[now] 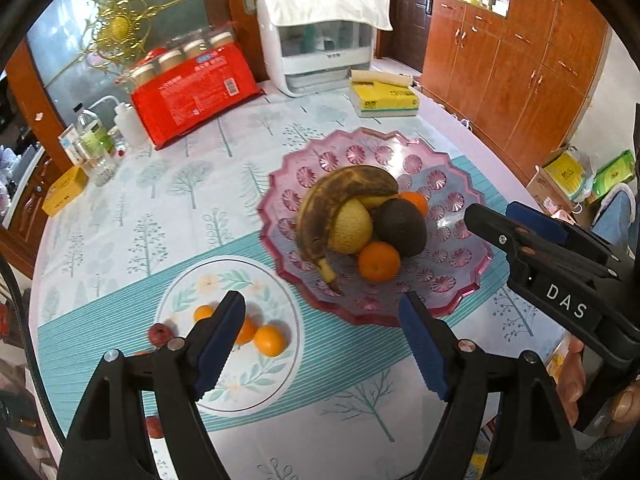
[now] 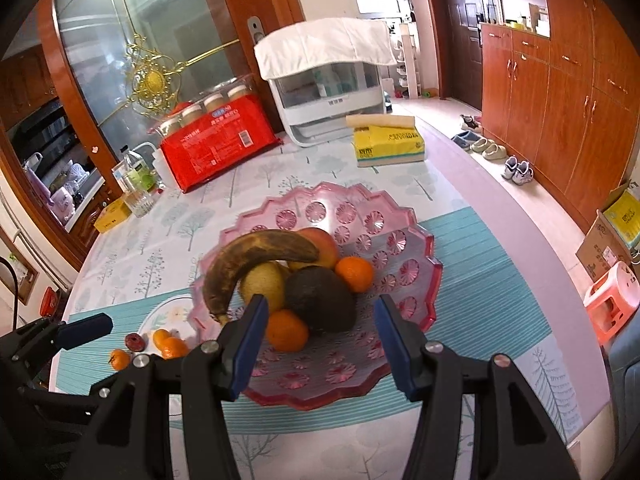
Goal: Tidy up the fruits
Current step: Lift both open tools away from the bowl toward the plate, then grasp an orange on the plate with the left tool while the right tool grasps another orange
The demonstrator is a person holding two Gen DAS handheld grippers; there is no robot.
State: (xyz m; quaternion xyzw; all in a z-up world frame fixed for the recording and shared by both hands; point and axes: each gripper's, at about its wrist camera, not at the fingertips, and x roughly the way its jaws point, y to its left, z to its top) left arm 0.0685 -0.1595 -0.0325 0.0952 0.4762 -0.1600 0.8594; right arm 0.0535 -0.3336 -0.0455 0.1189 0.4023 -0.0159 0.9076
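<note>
Red-yellow apple (image 2: 322, 246) behind banana (image 2: 248, 262): right wrist view only.

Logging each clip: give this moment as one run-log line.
left gripper: open, empty, over plate | right gripper: open, empty, at bowl | bowl: banana, avocado, oranges | plate: small oranges

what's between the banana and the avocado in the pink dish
A yellow-green pear sits between the banana and the avocado, touching both; both wrist views show it.
</note>
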